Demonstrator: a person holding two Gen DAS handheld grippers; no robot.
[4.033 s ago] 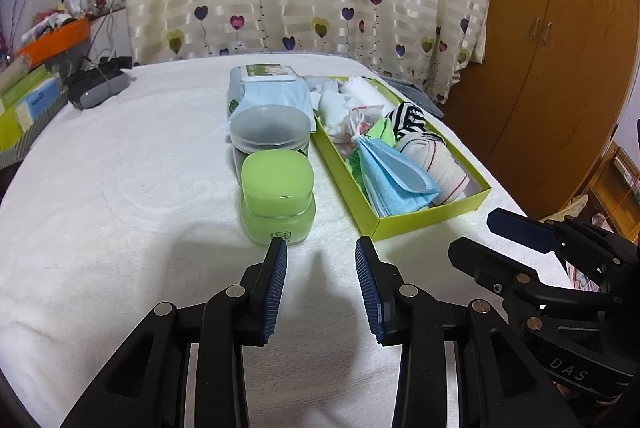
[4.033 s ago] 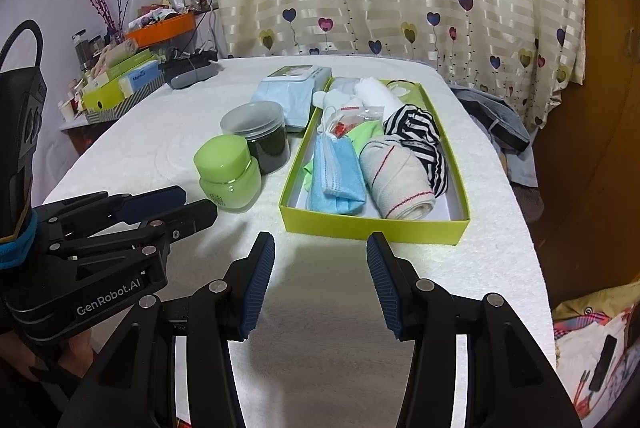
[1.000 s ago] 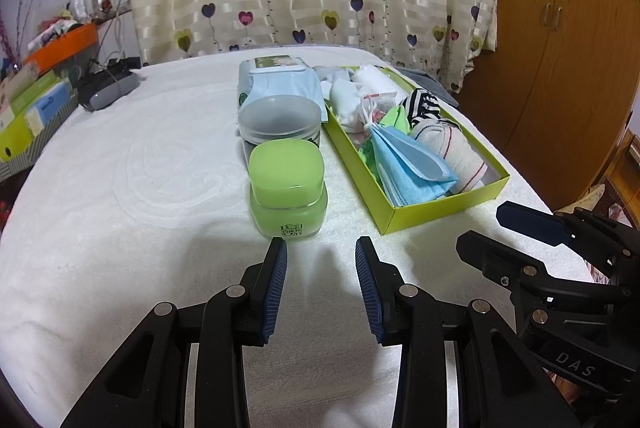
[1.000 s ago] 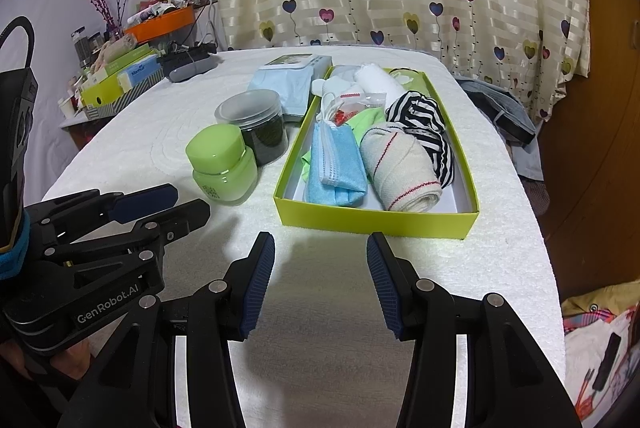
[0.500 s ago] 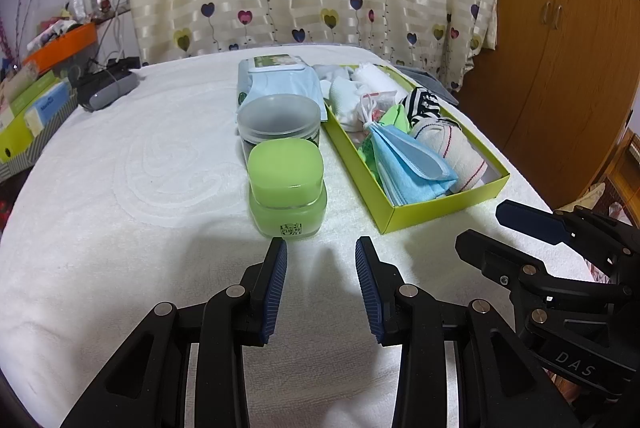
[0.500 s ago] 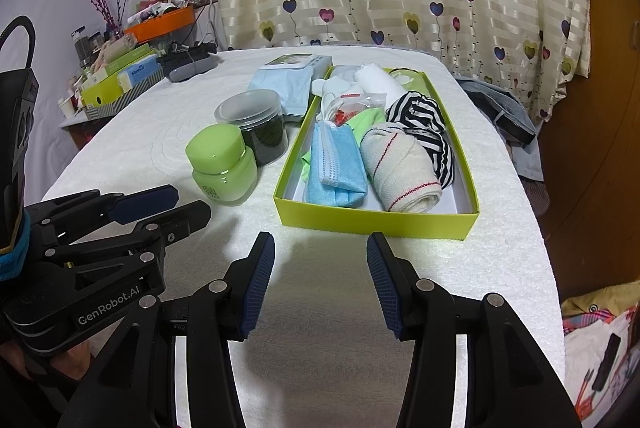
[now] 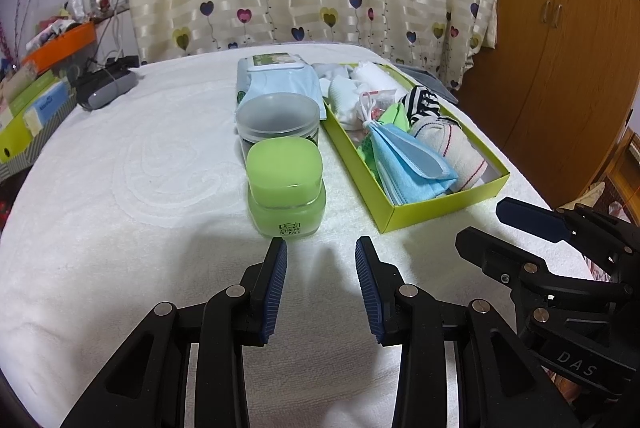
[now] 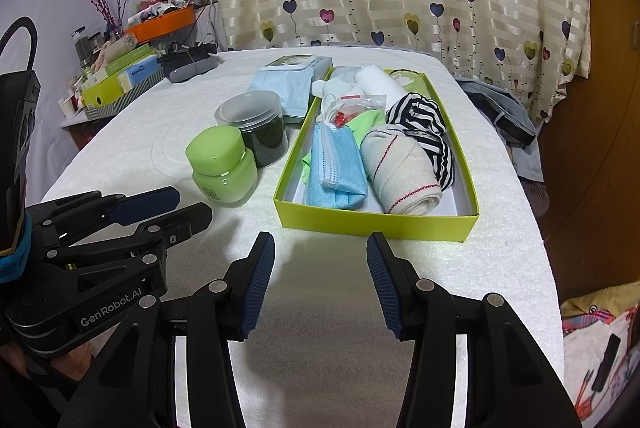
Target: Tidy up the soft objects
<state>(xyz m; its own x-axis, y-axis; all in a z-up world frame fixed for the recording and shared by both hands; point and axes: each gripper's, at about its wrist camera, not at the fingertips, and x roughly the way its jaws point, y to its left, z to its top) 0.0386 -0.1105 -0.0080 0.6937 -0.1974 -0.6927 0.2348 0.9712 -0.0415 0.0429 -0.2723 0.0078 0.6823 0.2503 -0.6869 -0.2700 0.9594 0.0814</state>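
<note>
Both grippers are held above the white-covered table (image 8: 132, 148) with nothing between their pads. The left gripper (image 7: 321, 282) is released, jaws partly apart, and the green jar (image 7: 285, 184) stands just beyond it at 12 o'clock. The right gripper (image 8: 321, 280) is spread wide and empty. From it, the lime-green box (image 8: 376, 220) is seen at 12 o'clock, with the soft items in it: blue face masks (image 8: 338, 168), a rolled cream cloth (image 8: 400, 170) and striped fabric (image 8: 424, 122). A dark lidded jar (image 8: 256, 128) stands at 11 o'clock.
</note>
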